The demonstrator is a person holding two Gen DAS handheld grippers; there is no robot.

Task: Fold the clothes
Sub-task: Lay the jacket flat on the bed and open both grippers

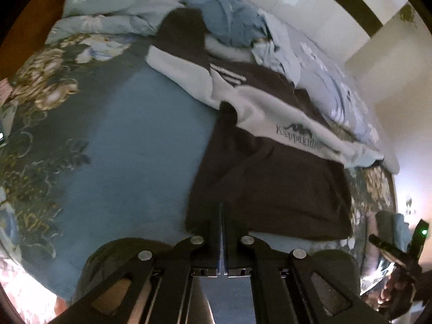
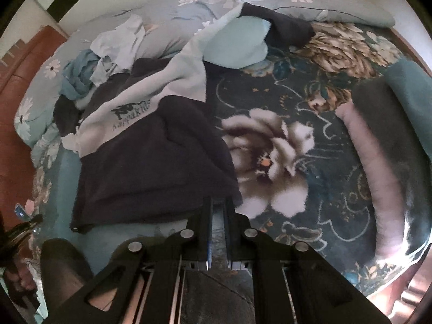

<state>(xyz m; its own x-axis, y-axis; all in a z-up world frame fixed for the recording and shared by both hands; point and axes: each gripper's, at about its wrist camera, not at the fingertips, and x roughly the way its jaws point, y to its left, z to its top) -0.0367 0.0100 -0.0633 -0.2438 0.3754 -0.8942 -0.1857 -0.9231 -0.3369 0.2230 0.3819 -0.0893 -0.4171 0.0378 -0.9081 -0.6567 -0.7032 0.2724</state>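
Observation:
A dark brown and white sweatshirt (image 1: 270,178) with a printed logo lies spread on the bed. My left gripper (image 1: 221,210) is shut on the near left corner of its dark hem. In the right wrist view the same sweatshirt (image 2: 151,167) lies left of centre, and my right gripper (image 2: 218,202) is shut on its near right hem corner. The sleeves run toward the far side of the bed.
A pile of blue and white clothes (image 1: 237,24) lies behind the sweatshirt, also in the right wrist view (image 2: 91,59). The floral blue bedspread (image 2: 297,140) covers the bed. A pale pink roll (image 2: 372,178) lies at right. A brown headboard (image 2: 16,86) stands at left.

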